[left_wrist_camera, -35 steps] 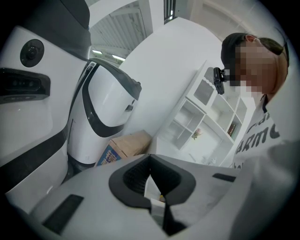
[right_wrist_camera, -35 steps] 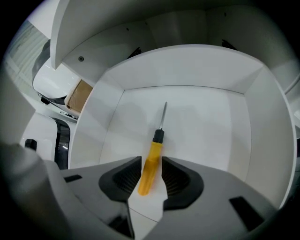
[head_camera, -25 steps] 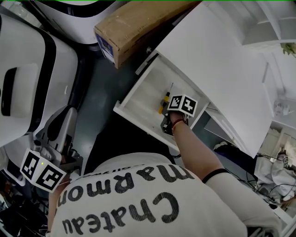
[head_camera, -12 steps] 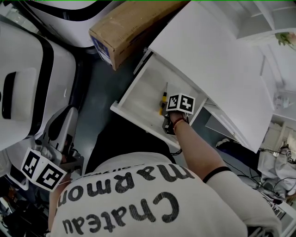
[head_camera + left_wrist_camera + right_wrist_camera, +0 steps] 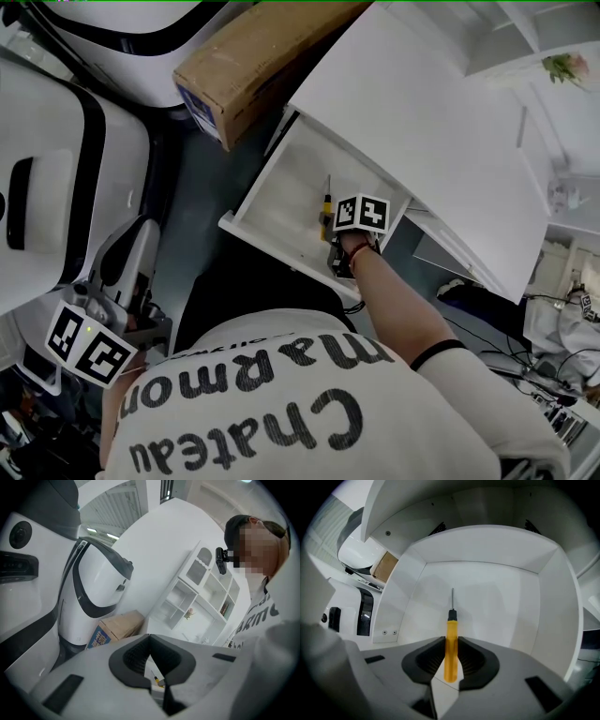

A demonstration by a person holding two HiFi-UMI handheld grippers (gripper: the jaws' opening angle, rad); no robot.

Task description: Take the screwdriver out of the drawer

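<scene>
Head view: right arm [image 5: 403, 319] reached toward 12 o'clock, wrist bent steeply down, putting the right gripper [image 5: 330, 225] inside the open white drawer [image 5: 272, 192]. The yellow-handled screwdriver with a thin metal shaft [image 5: 326, 202] was at the gripper's tip, toward the drawer's 3 o'clock side. Down at 8 o'clock of the frame, the left gripper [image 5: 131, 248] was held low and roughly level, well apart from the drawer and beside a white robot shell [image 5: 56, 141]. A brown cardboard box [image 5: 258, 47] lay at 11 o'clock from the drawer.

Left gripper view: jaws were pressed together at the tips, with nothing between the pads.

Right gripper view: jaws pinched the yellow handle from both sides. The shaft pointed to 12 o'clock over the drawer floor. Couldn't tell whether the tip touched the floor.
</scene>
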